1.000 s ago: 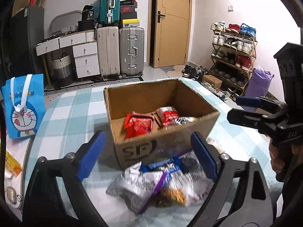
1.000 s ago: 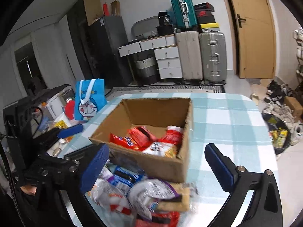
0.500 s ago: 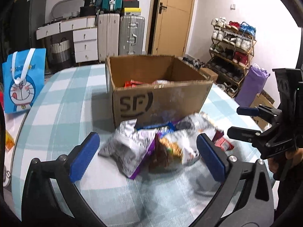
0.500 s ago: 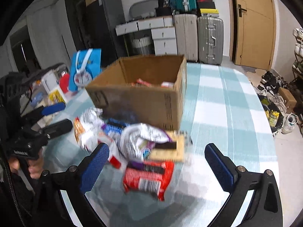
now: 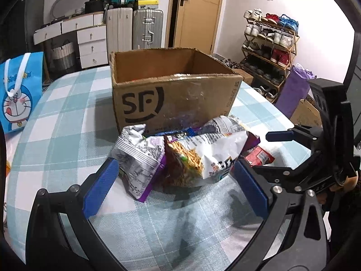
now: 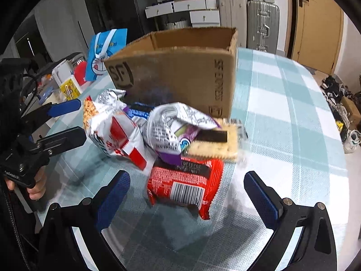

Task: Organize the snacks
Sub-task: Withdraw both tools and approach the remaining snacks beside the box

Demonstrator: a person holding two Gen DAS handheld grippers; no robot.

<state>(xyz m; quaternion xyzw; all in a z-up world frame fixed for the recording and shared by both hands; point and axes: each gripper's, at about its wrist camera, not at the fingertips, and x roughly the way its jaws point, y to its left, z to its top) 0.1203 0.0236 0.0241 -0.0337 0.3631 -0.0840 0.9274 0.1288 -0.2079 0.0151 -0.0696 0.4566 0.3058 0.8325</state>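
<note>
Looking along the left gripper (image 5: 176, 186), its blue-padded jaws stood spread wide, having just been opening, with nothing clamped: the heap of crinkled snack packets (image 5: 185, 153) lay on the pale blue checked tablecloth (image 5: 56, 135) just beyond and between the pads, a silver-and-purple bag (image 5: 140, 158) nearest the left pad, though whether it touched the pad could not be told. Behind the heap, touching it, stood the open brown cardboard box printed SF (image 5: 173, 99). At the right edge the right gripper (image 5: 270, 151) hung with its jaws apart beside a red packet (image 5: 259, 157). From the right wrist view, the right gripper (image 6: 183, 195) showed its jaws wide apart and empty, a red barcode-printed snack packet (image 6: 185, 183) lying between the pads without touching either. A blurred tan cracker pack (image 6: 216, 142) rested above it. The left gripper (image 6: 65, 119), jaws parted, sat at the left beside a blue cartoon gift bag (image 6: 103, 52).
</note>
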